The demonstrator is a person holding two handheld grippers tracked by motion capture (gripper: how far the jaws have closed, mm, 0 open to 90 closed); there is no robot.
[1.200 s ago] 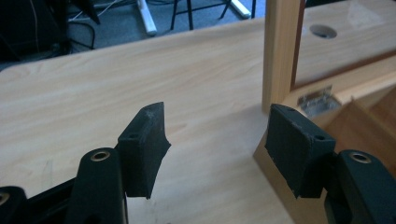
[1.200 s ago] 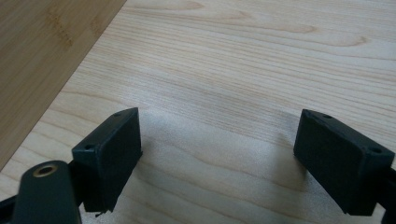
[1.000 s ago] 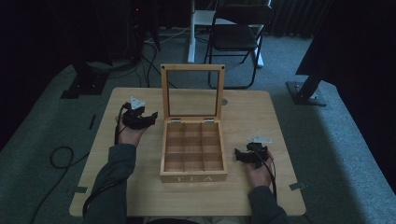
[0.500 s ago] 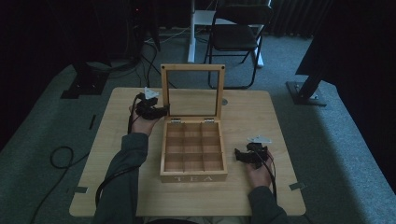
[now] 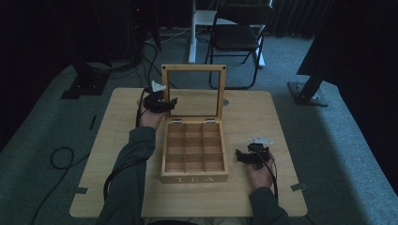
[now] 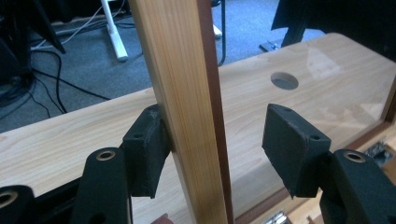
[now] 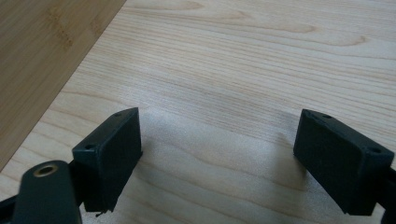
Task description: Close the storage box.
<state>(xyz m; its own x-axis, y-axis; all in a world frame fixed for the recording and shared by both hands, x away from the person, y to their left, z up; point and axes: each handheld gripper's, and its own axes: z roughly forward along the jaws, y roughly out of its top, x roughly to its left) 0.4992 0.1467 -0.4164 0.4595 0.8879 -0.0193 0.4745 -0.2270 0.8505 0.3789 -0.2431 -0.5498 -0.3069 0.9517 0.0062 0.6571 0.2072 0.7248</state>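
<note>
A: High view first, nearest the person: the right gripper (image 5: pixel 240 156) lies low on the pale wooden table (image 5: pixel 281 122), just right of the open bamboo tea box with nine compartments (image 5: pixel 194 150). What does its own camera give?

B: In the right gripper view the right gripper (image 7: pixel 212 163) has its jaws spread wide with nothing but bare tabletop (image 7: pixel 261 70) between them. It is released. The box's darker side (image 7: pixel 42 56) fills the upper left corner.

A: And the box itself?

B: It sits in the middle of the table, front face lettered "TEA", its glass-paned wooden lid (image 5: pixel 193 91) standing upright at the back on its hinges.

A: Farther off, the left gripper (image 5: pixel 171 104) reaches the left upright of that lid.

B: Yes. In the left gripper view the left gripper (image 6: pixel 212 140) straddles the lid's light wooden frame bar (image 6: pixel 180 93). Its jaws have just been closing with the bar between them. The left pad (image 6: pixel 144 151) touches the wood; the right pad (image 6: pixel 292 144) stands clear of it, so the bar is not clamped.

A: Beyond the table?

B: A black folding chair (image 5: pixel 237 37) on grey carpet.
</note>
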